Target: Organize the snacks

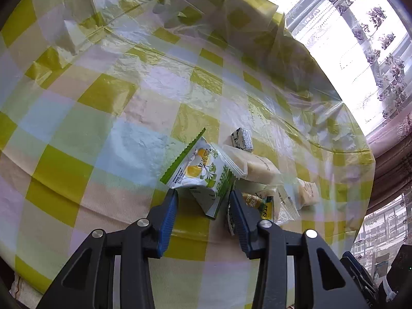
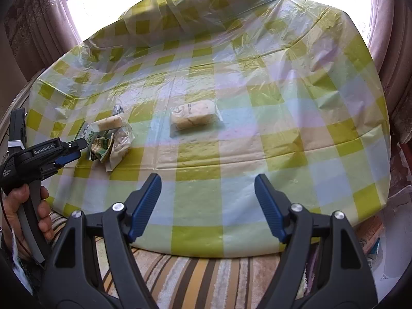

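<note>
On the checked tablecloth (image 2: pixel 231 154), most snacks lie heaped at one side, where the left gripper (image 1: pixel 203 200) grasps a lemon packet (image 1: pixel 198 170). One wrapped cake (image 2: pixel 193 114) lies well apart, likely left to gather. The right gripper (image 2: pixel 207 206) hangs released, empty.

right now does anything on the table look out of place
Yes: one clear-wrapped pastry lies alone mid-table, apart from the snack pile by the left gripper, whose jaws hold the lemon-print packet. The plastic table cover is wrinkled and bunched at the far edge.
</note>
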`<state>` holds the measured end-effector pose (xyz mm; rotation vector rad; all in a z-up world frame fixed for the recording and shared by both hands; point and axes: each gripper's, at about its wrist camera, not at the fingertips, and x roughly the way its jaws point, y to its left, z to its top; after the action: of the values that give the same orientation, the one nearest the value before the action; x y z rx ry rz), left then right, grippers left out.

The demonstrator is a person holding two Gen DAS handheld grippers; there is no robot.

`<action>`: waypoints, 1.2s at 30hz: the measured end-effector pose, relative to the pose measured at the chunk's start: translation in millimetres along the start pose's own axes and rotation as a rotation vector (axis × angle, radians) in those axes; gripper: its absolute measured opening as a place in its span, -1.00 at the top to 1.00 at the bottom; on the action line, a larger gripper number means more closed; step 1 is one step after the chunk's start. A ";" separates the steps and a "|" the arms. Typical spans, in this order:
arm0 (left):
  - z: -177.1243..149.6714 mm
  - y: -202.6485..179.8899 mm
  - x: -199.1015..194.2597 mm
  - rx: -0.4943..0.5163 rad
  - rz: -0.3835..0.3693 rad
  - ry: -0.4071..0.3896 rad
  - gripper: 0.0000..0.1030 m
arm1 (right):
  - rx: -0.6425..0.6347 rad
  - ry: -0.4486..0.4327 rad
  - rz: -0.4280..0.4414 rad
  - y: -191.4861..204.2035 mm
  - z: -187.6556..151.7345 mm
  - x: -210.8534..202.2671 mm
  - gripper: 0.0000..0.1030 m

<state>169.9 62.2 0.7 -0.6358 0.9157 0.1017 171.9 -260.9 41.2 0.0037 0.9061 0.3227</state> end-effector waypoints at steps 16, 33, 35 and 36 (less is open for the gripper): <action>16.3 -15.5 23.5 0.152 0.112 -0.066 0.25 | -0.051 -0.058 0.068 62.6 52.7 44.0 -0.57; 11.0 29.0 -6.8 -0.017 0.072 -0.165 0.32 | -0.217 0.008 0.088 151.6 93.6 130.4 -0.60; 10.8 31.5 -8.2 -0.027 0.068 -0.170 0.32 | -0.227 0.022 0.087 158.0 95.7 140.3 -0.60; 10.6 32.1 -8.9 -0.029 0.066 -0.173 0.32 | -0.231 0.027 0.084 160.4 96.5 144.7 -0.60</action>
<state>160.9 95.8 -2.9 -0.6139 0.7696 0.2264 285.4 -55.4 11.5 -0.1767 0.8926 0.5050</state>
